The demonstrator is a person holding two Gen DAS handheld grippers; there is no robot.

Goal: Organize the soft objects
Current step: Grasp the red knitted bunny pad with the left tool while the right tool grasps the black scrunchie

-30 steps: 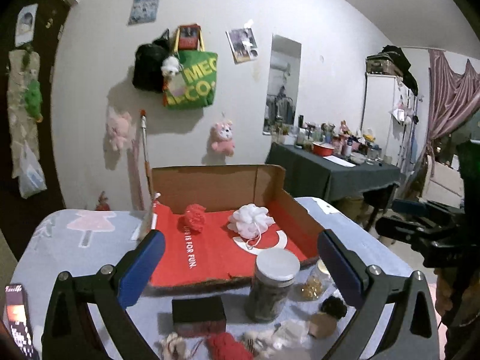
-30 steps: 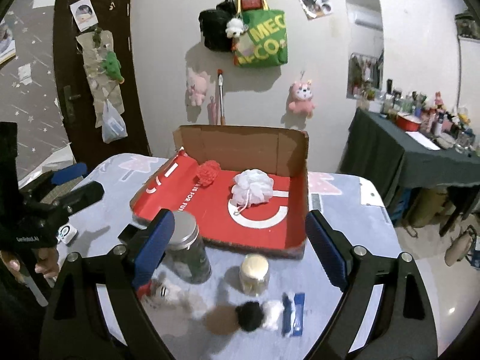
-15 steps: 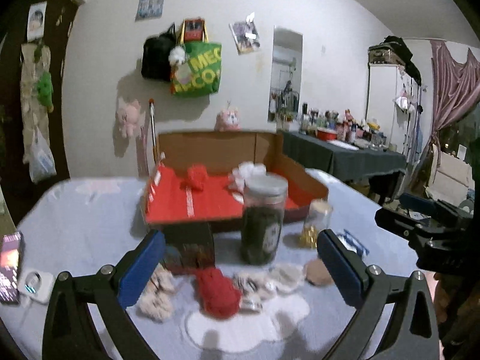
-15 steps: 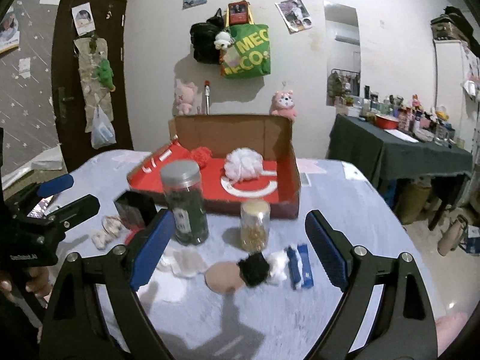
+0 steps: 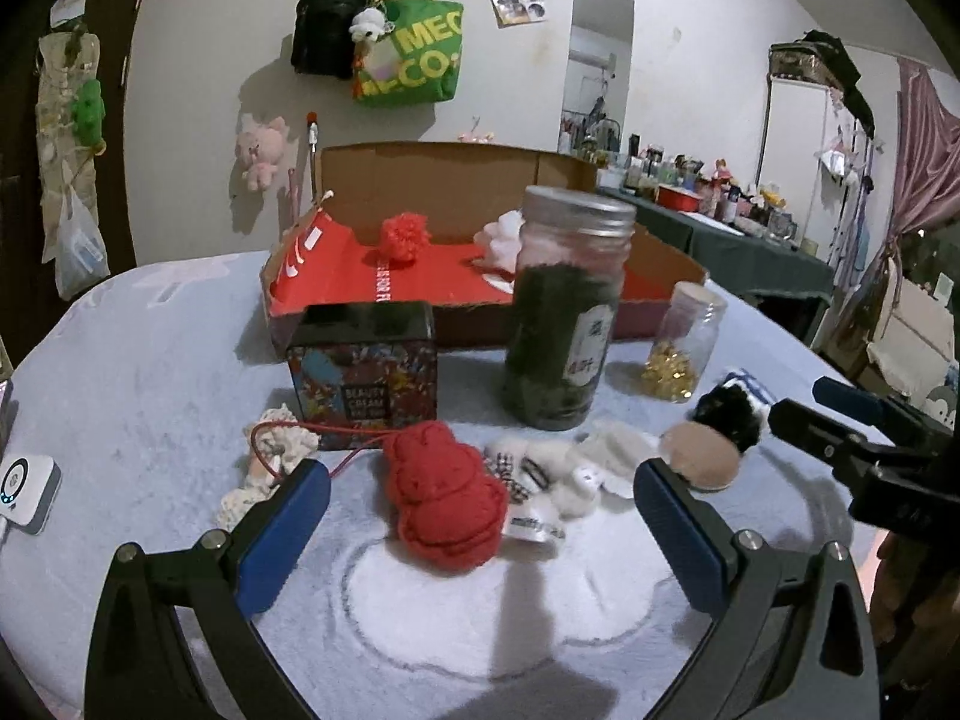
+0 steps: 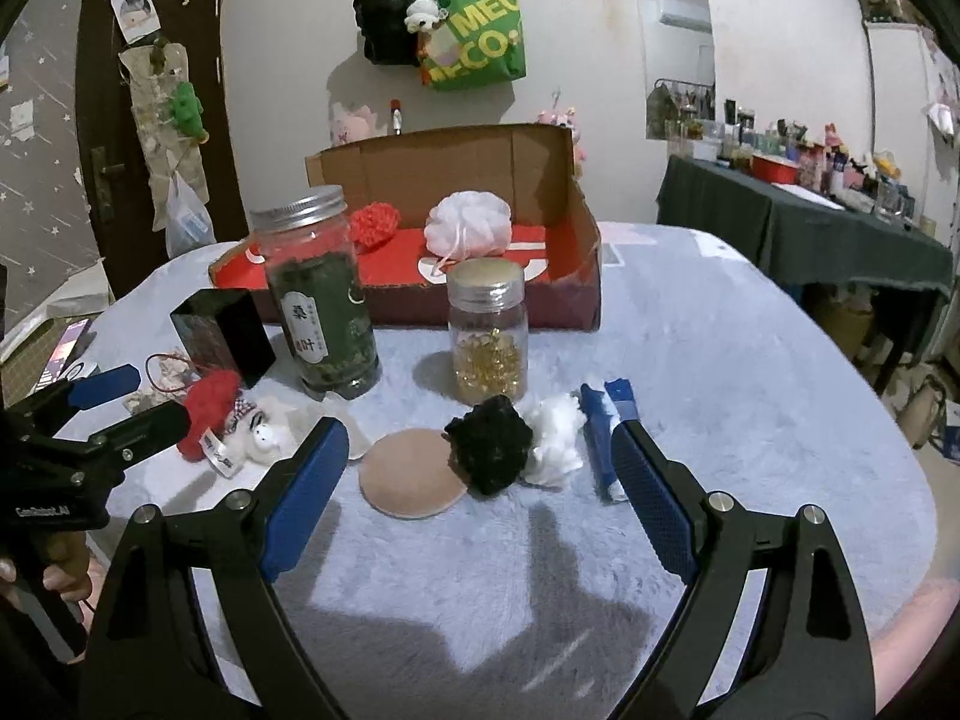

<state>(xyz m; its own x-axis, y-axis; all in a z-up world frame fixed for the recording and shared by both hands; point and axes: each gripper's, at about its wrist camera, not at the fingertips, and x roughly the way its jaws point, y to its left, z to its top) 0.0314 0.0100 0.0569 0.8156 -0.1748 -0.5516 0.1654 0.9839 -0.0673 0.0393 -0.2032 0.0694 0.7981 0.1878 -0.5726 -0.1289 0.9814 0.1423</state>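
A red knitted toy [image 5: 444, 498] lies on the pale blue cloth between my left gripper's [image 5: 480, 516] open fingers, with a small white plush [image 5: 540, 468] beside it. My right gripper [image 6: 480, 468] is open around a black pompom [image 6: 489, 441], a beige round pad [image 6: 408, 474] and a white fluffy ball [image 6: 555, 432]. A red-lined cardboard box [image 6: 576, 294] behind holds a red pompom [image 6: 375, 225] and a white mesh puff [image 6: 468, 228]. A cream crocheted piece [image 5: 270, 456] lies at left.
A tall jar of dark leaves [image 6: 321, 294], a small jar of gold beads [image 6: 489, 330] and a black printed tin [image 5: 363, 372] stand before the box. A blue and white packet [image 6: 603, 420] lies at right. A white device [image 5: 24, 492] sits at the left edge.
Both grippers have dropped low and moved closer to the soft things on the cloth in front of the box. Both stay open.
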